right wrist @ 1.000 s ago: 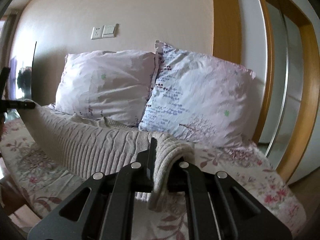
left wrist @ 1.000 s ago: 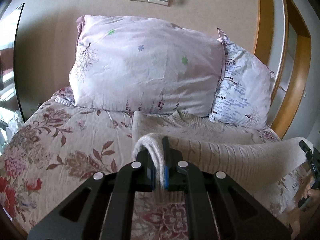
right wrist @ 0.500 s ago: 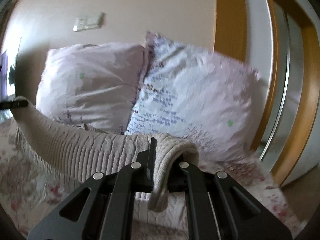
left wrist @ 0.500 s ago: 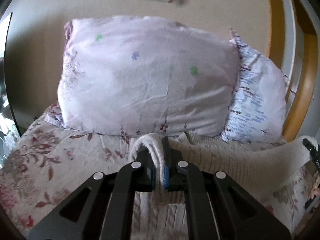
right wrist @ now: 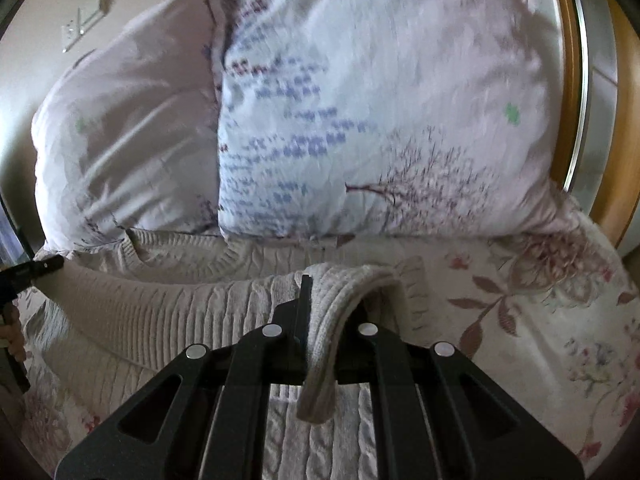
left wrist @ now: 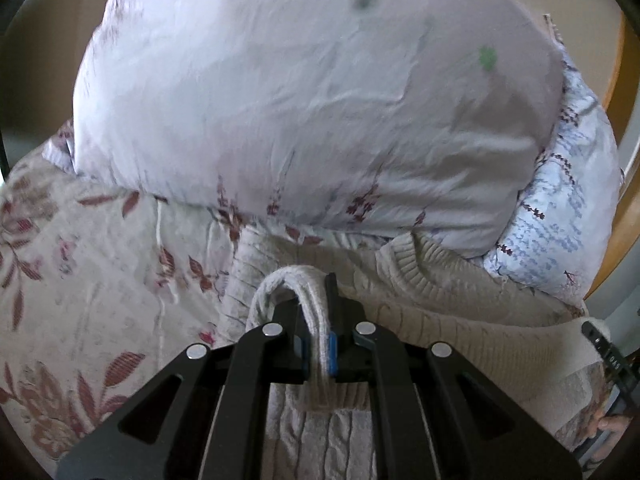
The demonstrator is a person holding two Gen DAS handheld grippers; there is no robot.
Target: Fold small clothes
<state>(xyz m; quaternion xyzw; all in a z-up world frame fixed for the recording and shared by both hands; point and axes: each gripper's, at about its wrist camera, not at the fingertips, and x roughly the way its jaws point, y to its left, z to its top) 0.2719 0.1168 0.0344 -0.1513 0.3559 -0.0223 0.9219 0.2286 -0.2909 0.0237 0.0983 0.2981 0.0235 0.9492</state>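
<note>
A cream cable-knit sweater lies on the floral bed, its ribbed collar close under the pillows. My left gripper is shut on one corner of its hem, which loops over the fingers. My right gripper is shut on the other hem corner. The hem stretches between both grippers, held low above the sweater's upper part. The right gripper's tip shows at the right edge of the left wrist view; the left gripper's tip shows at the left edge of the right wrist view.
A pale pink pillow and a blue-patterned pillow stand right behind the sweater against the wall. The floral bedspread spreads left and right. A wooden door frame is at the right.
Both grippers have carried the hem forward and down toward the pillows. The pillows now fill the views, and the hem sits over the sweater's collar end.
</note>
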